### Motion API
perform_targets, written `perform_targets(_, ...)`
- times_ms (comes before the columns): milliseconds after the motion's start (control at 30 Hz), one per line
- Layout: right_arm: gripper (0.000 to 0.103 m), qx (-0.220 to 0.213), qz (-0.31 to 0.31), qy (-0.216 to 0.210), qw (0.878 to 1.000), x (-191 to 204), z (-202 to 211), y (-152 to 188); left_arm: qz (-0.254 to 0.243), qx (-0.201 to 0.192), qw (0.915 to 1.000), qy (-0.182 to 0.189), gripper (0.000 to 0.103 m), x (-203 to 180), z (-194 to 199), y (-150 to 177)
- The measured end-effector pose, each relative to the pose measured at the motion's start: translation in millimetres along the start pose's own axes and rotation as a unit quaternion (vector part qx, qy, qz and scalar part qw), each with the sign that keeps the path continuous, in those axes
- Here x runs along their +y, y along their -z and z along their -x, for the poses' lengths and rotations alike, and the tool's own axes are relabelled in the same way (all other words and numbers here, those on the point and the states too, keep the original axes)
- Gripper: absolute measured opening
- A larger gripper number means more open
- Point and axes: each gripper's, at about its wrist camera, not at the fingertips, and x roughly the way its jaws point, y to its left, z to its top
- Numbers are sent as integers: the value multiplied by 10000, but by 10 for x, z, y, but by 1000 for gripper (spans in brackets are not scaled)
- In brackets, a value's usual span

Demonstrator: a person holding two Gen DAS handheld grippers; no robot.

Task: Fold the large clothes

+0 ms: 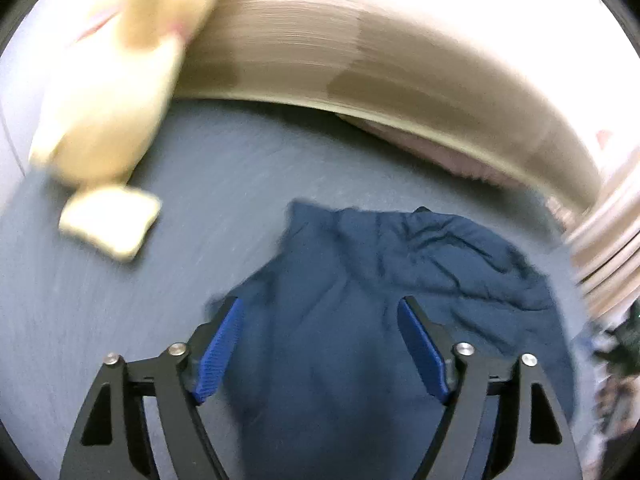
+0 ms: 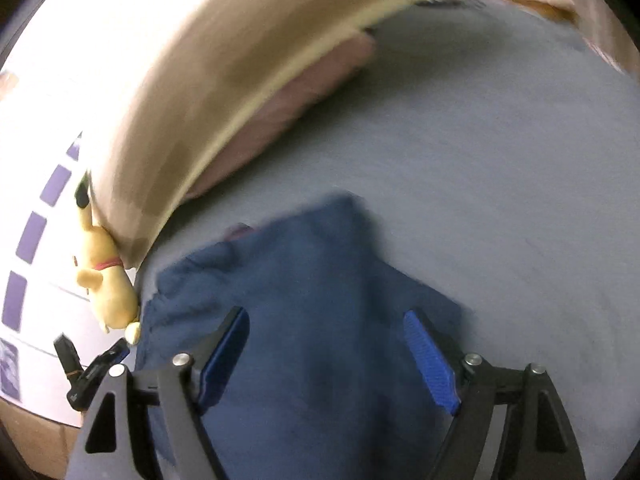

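Observation:
A dark blue garment [image 1: 384, 280] lies rumpled on a grey-blue bed sheet [image 1: 200, 184]. In the left wrist view my left gripper [image 1: 320, 304] hangs over its near part, jaws wide apart, blue pads [image 1: 220, 344] clear of the cloth. The right wrist view shows the same garment [image 2: 320, 280] under my right gripper [image 2: 326, 316], which also stands open with nothing pinched between its fingers. Both pictures are motion-blurred.
A beige headboard [image 1: 360, 60] curves along the far edge of the bed, with a pink pillow [image 2: 304, 92] beneath it. A yellow plush toy [image 1: 112, 100] lies at the left of the sheet, also seen as a plush toy [image 2: 108, 280] by the headboard's end.

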Motion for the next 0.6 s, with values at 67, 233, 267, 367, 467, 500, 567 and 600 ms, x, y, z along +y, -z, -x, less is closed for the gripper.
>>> perform_targets(67, 83, 99, -398, -205, 9989, -378, 83, 148, 320, 119, 9992, 199, 85, 284, 147, 196)
perform_targets(233, 83, 252, -692, -866, 9935, -576, -75, 443, 1140, 441, 9896, 763, 85, 793, 195, 591)
perform_targets(267, 83, 301, -679, -955, 9927, -545, -122, 460, 1259, 456, 9872, 869, 85, 827, 183, 628)
perform_targets(367, 84, 511, -635, -1154, 9900, -367, -298, 532, 1279, 422, 9848, 1096, 85, 771, 201, 661)
perform_targets(467, 88, 454, -526, -1142, 9910, -191, -409, 544, 1215, 397, 9808, 1474, 85, 663, 209, 635)
perform_targets(500, 88, 451, -529, -1142, 9910, -196, -409, 548, 1186, 431, 9807, 1491, 85, 632, 168, 623)
perform_targets(567, 88, 525, -574, -1133, 9905, -225, -435, 555, 1283, 653, 9780, 1512, 85, 613, 11, 614)
perform_targets(600, 88, 549, -600, -1143, 9901, -250, -426, 543, 1335, 814, 9756, 1544, 85, 600, -88, 621)
